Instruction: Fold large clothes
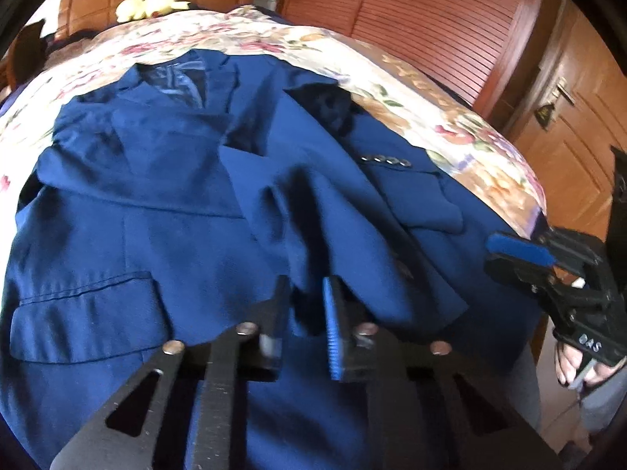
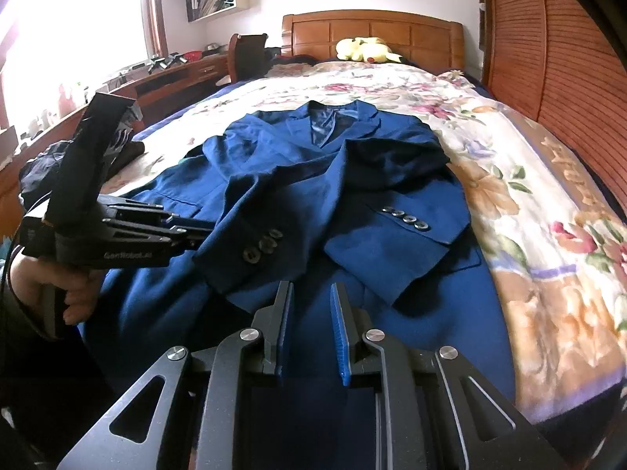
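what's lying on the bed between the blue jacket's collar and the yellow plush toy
Only bare floral bedspread lies between the blue jacket collar and the yellow plush toy, clearest in the right wrist view.

A navy suit jacket (image 1: 164,203) lies front-up on a floral bedspread (image 1: 462,133), collar toward twelve o'clock. The left gripper (image 1: 305,313) sits at six o'clock, its jaws pinching a fold of the jacket's sleeve. The right gripper (image 1: 521,252) reaches in at three o'clock over the jacket's edge. A yellow plush toy (image 1: 147,2) rests at eleven o'clock.
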A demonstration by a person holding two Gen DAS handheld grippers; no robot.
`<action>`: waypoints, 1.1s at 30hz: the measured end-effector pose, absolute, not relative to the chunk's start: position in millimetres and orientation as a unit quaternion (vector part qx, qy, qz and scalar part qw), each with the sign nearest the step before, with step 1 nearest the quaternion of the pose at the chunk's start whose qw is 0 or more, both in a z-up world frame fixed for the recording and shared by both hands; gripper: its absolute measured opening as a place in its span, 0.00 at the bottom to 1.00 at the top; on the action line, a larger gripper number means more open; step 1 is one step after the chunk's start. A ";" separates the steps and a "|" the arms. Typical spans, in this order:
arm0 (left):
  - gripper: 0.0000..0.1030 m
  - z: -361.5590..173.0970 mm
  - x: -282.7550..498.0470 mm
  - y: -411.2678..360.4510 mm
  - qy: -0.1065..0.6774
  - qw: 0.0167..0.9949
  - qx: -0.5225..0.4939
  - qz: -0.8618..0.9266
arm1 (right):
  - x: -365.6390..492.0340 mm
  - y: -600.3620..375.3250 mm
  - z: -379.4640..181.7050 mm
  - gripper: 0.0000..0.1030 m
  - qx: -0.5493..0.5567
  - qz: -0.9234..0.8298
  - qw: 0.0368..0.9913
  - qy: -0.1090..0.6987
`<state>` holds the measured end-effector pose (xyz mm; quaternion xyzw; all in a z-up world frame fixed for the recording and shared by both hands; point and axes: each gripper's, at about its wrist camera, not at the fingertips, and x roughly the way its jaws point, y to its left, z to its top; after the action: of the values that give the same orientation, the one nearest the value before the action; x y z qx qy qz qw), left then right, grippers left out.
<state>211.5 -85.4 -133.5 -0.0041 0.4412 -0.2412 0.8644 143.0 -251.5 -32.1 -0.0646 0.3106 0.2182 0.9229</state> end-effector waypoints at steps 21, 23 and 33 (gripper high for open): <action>0.04 -67.8 179.8 -7.1 0.335 0.921 -0.010 -0.200 | 162.2 -220.0 -37.5 0.19 -0.086 0.235 0.917 0.312; 0.04 -66.1 182.5 4.4 0.329 0.927 -0.008 -0.176 | 164.7 -213.8 -38.0 0.19 -0.089 0.238 0.915 0.313; 0.36 -55.9 176.9 37.7 0.302 0.941 -0.015 -0.154 | 172.8 -191.1 -34.6 0.19 -0.110 0.252 0.912 0.305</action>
<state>176.9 37.7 -55.9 -0.0145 0.3015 -0.1537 0.9409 172.8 -191.1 -34.6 -0.1100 0.3051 0.2520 0.9118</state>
